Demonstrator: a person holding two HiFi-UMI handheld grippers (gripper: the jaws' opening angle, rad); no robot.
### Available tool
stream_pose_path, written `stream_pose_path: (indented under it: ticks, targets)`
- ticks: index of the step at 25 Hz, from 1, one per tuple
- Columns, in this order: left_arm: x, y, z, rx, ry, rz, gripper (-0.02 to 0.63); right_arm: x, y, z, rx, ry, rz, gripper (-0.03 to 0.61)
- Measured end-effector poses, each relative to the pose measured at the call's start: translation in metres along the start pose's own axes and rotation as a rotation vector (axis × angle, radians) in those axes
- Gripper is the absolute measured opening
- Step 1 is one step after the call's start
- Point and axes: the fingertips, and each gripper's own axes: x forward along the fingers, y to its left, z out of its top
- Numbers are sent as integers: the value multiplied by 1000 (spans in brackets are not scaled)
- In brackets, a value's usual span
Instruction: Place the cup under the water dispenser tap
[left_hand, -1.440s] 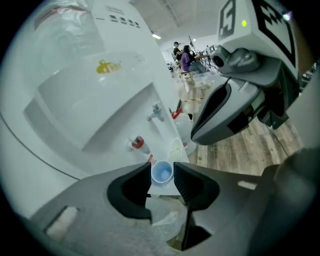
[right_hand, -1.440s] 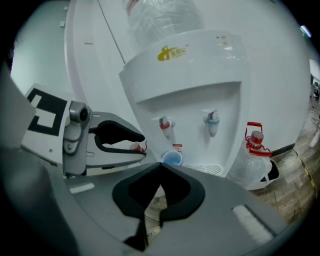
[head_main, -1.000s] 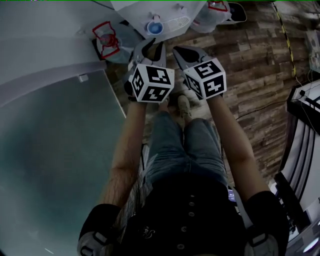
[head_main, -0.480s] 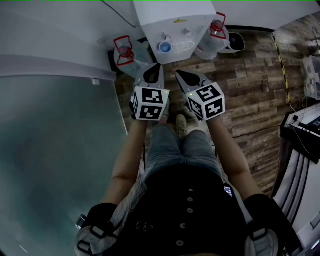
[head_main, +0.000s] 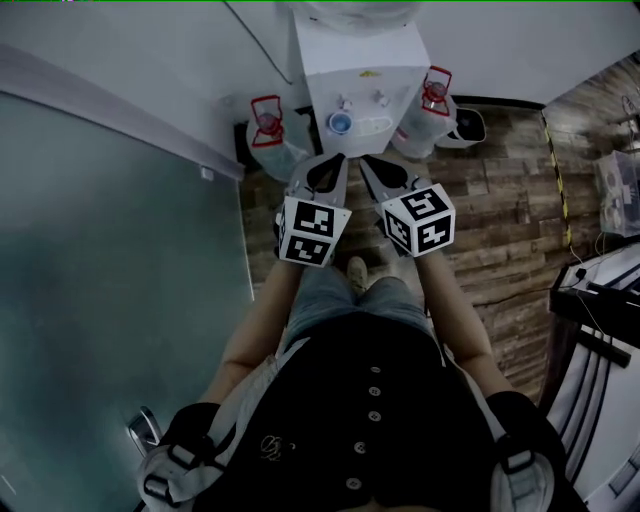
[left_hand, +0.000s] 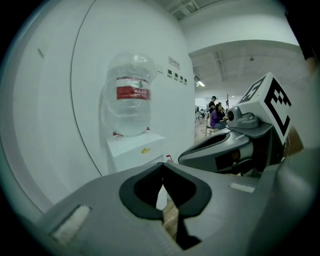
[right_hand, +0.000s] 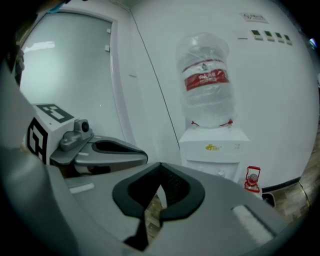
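At the dispenser, the cup sits beyond shut, empty claws (left just closed).

I can read no word outright. The water bottle on the dispenser wears a red label with white print, too small to make out. A small yellow mark sits on the dispenser's white front, also unreadable. The little signs on the wall are only blurs. The cubes behind my jaws show black-and-white square patterns, no letters.
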Motion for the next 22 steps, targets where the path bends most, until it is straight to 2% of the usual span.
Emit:
stream_pose_path:
  ticks: [3, 7, 12, 22]
  targets:
    - [-10, -9, 6, -34, -19, -43, 2, -13, 8, 9, -29, -20, 12, 0]
    - [-20, -19, 13, -135, -49, -122, 2, -28, 20, 18, -102, -44, 36, 0]
    - [-34, -25, 11, -194, -60, -117, 2, -45, 35, 23, -140, -70, 51, 0]
    - [-49, -49, -2, -214, -37, -96, 0, -65, 42, 7, -128, -81, 62, 0]
